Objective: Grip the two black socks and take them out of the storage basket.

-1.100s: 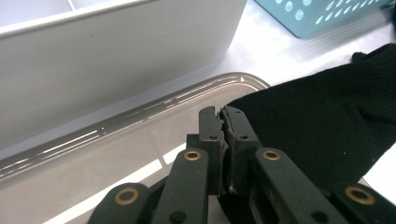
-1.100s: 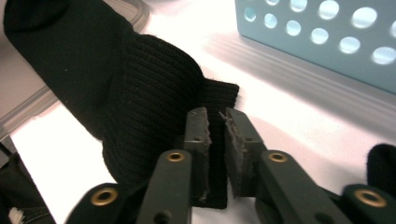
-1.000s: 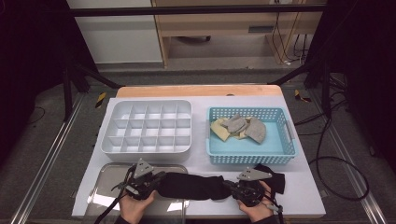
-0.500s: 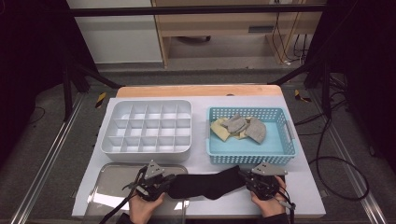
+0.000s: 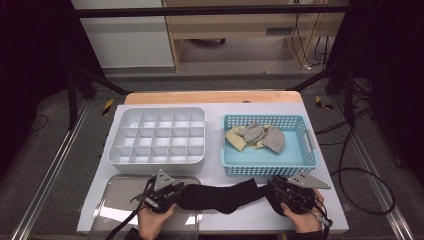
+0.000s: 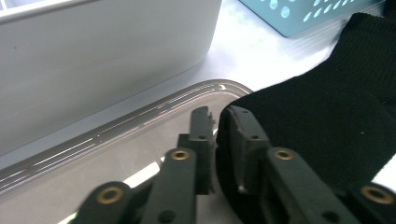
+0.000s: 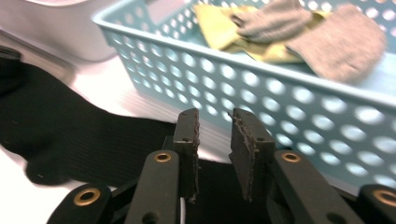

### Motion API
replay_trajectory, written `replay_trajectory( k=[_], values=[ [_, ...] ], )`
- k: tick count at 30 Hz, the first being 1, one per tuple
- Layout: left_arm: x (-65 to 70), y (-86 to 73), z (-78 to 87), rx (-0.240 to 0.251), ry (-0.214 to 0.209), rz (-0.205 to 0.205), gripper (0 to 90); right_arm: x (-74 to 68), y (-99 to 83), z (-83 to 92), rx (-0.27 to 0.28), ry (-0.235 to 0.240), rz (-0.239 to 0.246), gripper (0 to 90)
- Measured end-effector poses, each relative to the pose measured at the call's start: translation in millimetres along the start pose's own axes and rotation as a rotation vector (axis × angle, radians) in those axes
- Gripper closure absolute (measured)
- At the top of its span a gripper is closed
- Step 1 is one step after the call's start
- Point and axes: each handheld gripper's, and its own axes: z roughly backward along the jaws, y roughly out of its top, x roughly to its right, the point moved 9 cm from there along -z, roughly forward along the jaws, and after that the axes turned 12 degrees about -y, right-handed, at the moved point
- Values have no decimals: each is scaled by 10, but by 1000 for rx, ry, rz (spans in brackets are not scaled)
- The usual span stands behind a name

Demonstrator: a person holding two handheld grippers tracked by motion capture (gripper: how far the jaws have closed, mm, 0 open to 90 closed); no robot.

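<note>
In the high view we see the black sock (image 5: 220, 196) lying flat on the tabletop (image 5: 215, 102), stretched between the left hand-held gripper (image 5: 172, 192) and the right hand-held gripper (image 5: 280, 192).

In the left gripper view its jaws have just been opening, the sock edge between them, not pressed.

In the right gripper view the jaws have also been opening, empty above the sock. We judge the laying-out done; folding and storing remain.

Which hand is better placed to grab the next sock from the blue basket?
Right. The right gripper sits just in front of the blue basket, facing the grey socks; its fingers have just been opening, with nothing between them.
</note>
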Motion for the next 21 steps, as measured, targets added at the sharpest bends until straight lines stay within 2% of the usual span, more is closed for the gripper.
replay_trajectory(
  k=[4, 5, 6, 7, 9, 11, 16, 21],
  values=[
    [7, 54, 106, 23, 5, -1, 696, 114, -104, -14, -43, -25, -3, 658],
    [10, 71, 136, 32, 7, 1, 684, 195, -118, 6, -46, -47, -16, 652],
    [15, 86, 163, 42, 7, 2, 684, 195, -118, 6, -46, -47, -16, 652],
    [20, 96, 185, 47, 8, 1, 675, 266, -108, 46, -39, -65, -33, 644],
    [33, 107, 213, 54, 6, 4, 671, 292, -102, 65, -35, -71, -39, 634],
    [47, 110, 220, 57, 2, 4, 667, 331, -120, 72, -45, -85, -48, 585],
    [85, 90, 194, 49, -12, 9, 666, 331, -175, 4, -67, -88, -52, 538],
    [87, 80, 187, 42, -13, 10, 668, 340, -325, -173, -125, -99, -47, 525]
  ],
)
